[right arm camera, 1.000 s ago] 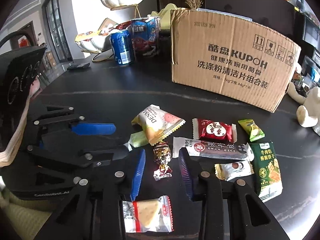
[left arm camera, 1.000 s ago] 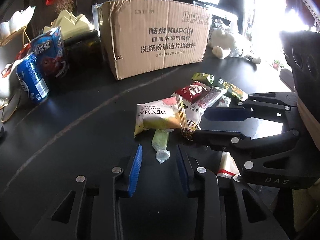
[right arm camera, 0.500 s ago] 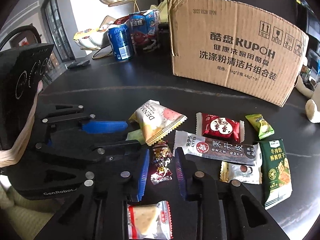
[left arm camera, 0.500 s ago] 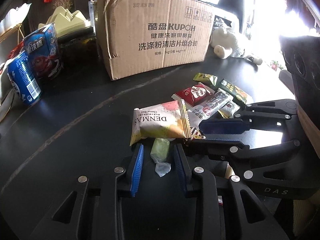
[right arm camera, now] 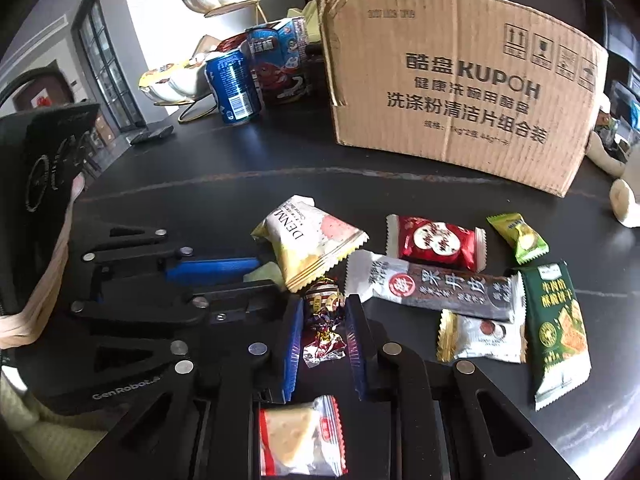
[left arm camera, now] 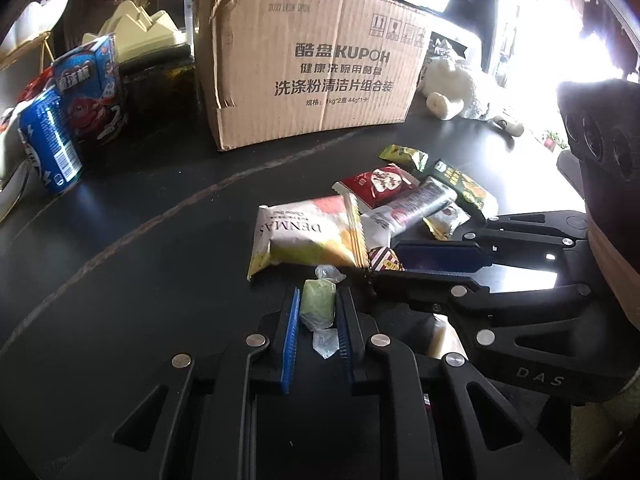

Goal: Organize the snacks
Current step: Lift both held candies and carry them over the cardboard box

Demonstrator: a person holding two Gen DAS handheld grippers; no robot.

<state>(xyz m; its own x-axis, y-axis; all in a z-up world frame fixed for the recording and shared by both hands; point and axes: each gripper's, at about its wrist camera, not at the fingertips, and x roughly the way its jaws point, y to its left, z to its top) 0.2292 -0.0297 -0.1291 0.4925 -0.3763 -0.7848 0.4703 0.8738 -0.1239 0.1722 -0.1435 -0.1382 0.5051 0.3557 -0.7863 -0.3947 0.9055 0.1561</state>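
Dark tabletop [left arm camera: 120, 280], cardboard box [left arm camera: 312, 64] at 12 o'clock. Left gripper [left arm camera: 318, 308] pinched on green candy [left arm camera: 318, 304]; right gripper [right arm camera: 322, 316] fingers narrow around foil candy [right arm camera: 322, 312], contact unclear. Lift both straight up, avoiding the DENMAS packet [left arm camera: 308, 236].

Open black tabletop [left arm camera: 120, 264] is seen left of the snack cluster [right arm camera: 440, 280]. Passage behind is blocked by cardboard box [left arm camera: 312, 72]; blue can [left arm camera: 48, 140] stands far left.
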